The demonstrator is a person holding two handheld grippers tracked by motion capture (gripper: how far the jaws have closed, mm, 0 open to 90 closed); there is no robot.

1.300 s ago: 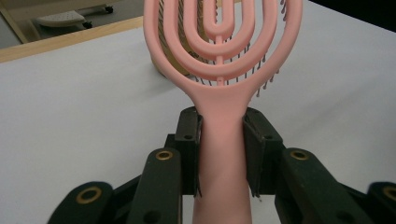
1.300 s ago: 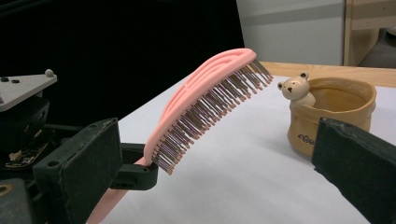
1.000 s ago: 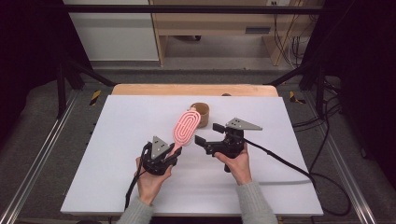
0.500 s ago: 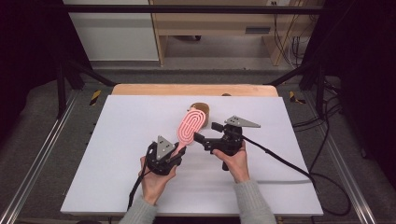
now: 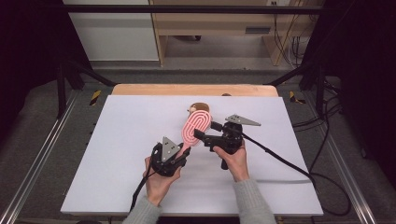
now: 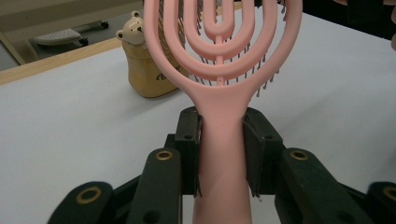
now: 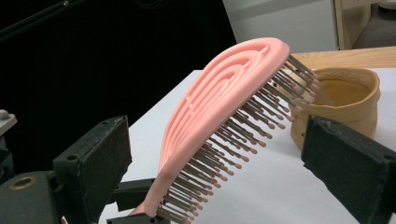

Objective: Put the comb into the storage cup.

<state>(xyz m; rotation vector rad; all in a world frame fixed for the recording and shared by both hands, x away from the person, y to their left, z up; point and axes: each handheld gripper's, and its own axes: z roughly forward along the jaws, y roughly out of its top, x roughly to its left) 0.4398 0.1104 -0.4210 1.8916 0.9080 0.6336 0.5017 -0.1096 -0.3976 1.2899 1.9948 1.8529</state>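
A pink vented hairbrush (image 5: 196,125) is held up off the white table (image 5: 116,140), head tilted away from the person. My left gripper (image 5: 182,152) is shut on its handle (image 6: 222,158), and the looped head (image 6: 219,46) rises above the jaws. My right gripper (image 5: 207,130) is open, one pad on each side of the brush head (image 7: 219,107), whose bristles face it; neither pad touches. Just behind the brush stands a tan bear-shaped container (image 5: 198,107) (image 6: 140,65), whose open rim (image 7: 345,93) shows in the right gripper view.
A wooden board (image 5: 140,89) runs along the table's far edge. The right gripper's black cable (image 5: 289,163) trails across the table to the right. Metal rails (image 5: 42,154) flank the table. Wide bare table surface lies to the left.
My left gripper has carried the brush a little to the right, bringing its head between the right gripper's open jaws. The right gripper has barely moved.
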